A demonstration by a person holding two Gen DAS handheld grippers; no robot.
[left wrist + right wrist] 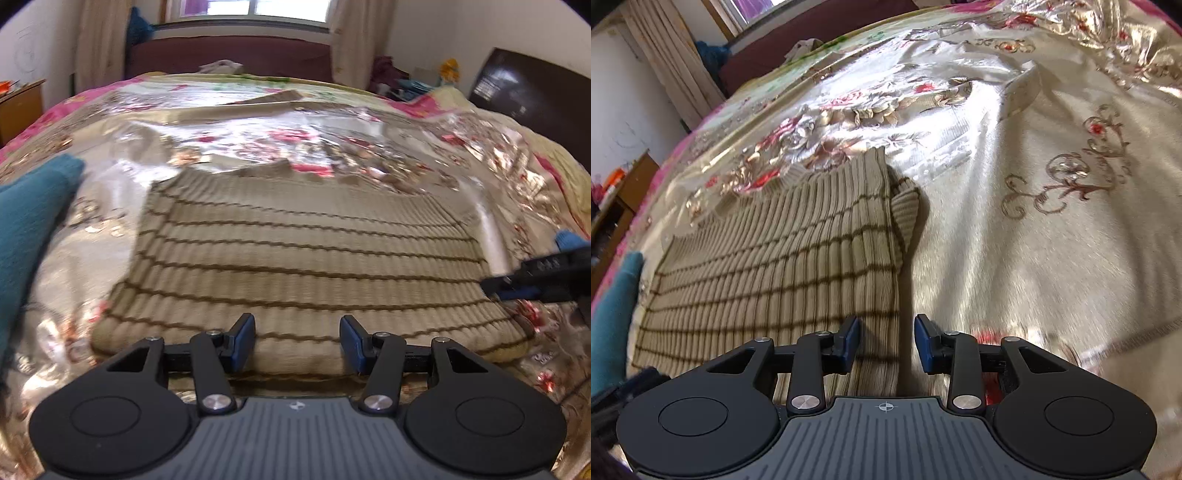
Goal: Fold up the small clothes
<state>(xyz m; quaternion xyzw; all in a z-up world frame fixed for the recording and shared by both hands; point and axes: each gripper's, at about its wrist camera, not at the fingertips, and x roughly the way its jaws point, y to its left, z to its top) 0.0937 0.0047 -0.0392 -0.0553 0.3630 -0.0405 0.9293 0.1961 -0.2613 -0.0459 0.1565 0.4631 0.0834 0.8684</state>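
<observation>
L tongs [297, 341] agape, empty, over striped knit [295, 251]; R tongs [886, 341] agape, empty, astride its edge; only R view shows tucked sleeve [905, 206]

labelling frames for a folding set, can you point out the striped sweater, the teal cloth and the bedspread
striped sweater [303, 254], left wrist view, middle of its ribbed front
teal cloth [29, 221], left wrist view, its broad middle at the left edge
bedspread [1052, 258], right wrist view, bare cream patch right of the sweater

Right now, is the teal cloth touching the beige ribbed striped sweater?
Apart. The left wrist view shows the teal cloth separated from the beige ribbed striped sweater by a strip of shiny floral bedspread.
</observation>
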